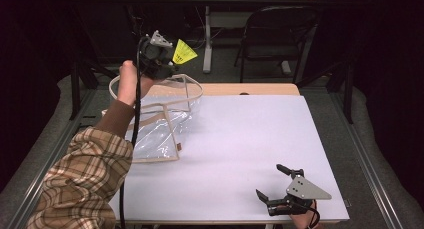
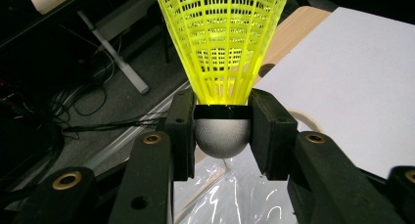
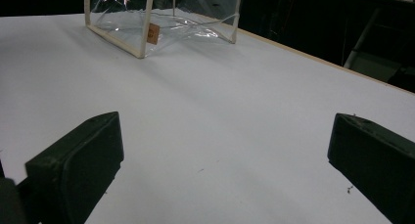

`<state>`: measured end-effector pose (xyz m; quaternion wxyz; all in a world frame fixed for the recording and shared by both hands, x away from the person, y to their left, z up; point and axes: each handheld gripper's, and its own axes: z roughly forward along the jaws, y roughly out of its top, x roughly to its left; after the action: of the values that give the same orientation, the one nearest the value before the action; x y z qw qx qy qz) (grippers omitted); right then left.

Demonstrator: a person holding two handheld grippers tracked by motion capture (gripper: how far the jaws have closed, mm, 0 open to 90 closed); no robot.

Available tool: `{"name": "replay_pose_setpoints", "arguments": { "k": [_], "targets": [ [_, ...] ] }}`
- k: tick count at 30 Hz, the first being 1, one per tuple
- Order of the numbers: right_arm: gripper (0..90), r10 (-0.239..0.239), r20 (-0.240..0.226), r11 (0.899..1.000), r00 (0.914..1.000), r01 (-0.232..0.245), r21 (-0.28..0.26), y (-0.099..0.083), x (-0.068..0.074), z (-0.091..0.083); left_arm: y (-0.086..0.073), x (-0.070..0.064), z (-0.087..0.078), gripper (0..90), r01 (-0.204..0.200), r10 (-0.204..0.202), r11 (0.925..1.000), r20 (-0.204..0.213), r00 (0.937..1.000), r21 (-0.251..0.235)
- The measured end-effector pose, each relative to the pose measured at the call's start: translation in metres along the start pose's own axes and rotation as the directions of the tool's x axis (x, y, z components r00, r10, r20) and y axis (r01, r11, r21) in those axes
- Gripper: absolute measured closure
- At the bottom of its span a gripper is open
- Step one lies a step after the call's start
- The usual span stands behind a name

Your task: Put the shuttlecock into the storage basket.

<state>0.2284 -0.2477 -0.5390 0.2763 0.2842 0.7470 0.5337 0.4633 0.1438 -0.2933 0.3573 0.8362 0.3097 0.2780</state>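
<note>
My left gripper (image 1: 169,59) is raised above the far left of the table and is shut on a yellow shuttlecock (image 1: 184,52). In the left gripper view the pads clamp the grey cork head of the shuttlecock (image 2: 222,136), and its yellow mesh skirt fans upward. Under it stands a clear plastic bag (image 1: 159,120) with cream piping, its mouth open upward. The bag (image 3: 161,18) stands at the far end of the right gripper view. My right gripper (image 1: 276,183) rests low at the near right of the table, open, with nothing between its jaws.
The white table top (image 1: 250,139) stretches between the bag and the right gripper. A wooden strip (image 1: 240,89) edges its far side. Beyond it are a black folding chair (image 1: 275,34) and a white desk leg (image 1: 207,39). Cables lie on the floor at left.
</note>
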Motion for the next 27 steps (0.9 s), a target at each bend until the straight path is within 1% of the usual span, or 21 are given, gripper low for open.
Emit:
{"name": "replay_pose_setpoints", "arguments": {
  "k": [7,11,13,16,18,21,27],
  "targets": [
    [0.0,-0.005,0.002,1.0,1.0,0.005,0.004,0.0,-0.001,0.0,-0.005,0.006,-0.008,64.9,0.007,-0.007,1.0,-0.013,0.9999,-0.001],
    [0.0,-0.005,0.002,1.0,1.0,0.005,0.003,0.0,-0.001,0.0,-0.008,0.009,-0.014,64.8,0.012,-0.012,0.9999,-0.022,0.9997,-0.01],
    [0.0,0.001,0.0,1.0,1.0,-0.001,0.007,0.0,0.0,0.0,-0.01,0.011,-0.017,64.8,0.017,-0.017,0.9998,-0.027,0.9995,-0.012],
    [0.0,0.0,0.0,1.0,1.0,0.0,0.006,0.0,0.0,0.0,-0.013,0.013,-0.02,64.8,0.021,-0.021,0.9997,-0.031,0.9993,-0.009],
    [0.0,0.0,0.003,1.0,1.0,0.0,0.004,0.0,0.0,0.0,-0.016,0.015,-0.022,64.8,0.017,-0.017,0.9998,-0.033,0.9993,-0.006],
    [0.0,0.001,0.002,1.0,1.0,-0.001,0.006,0.0,0.0,0.0,-0.019,0.017,-0.025,64.8,0.025,-0.025,0.9997,-0.036,0.999,-0.005],
    [0.0,-0.002,0.003,1.0,1.0,0.002,0.008,0.0,0.0,0.0,-0.023,0.02,-0.031,64.8,0.024,-0.024,0.9997,-0.04,0.9989,-0.001]
  ]
}}
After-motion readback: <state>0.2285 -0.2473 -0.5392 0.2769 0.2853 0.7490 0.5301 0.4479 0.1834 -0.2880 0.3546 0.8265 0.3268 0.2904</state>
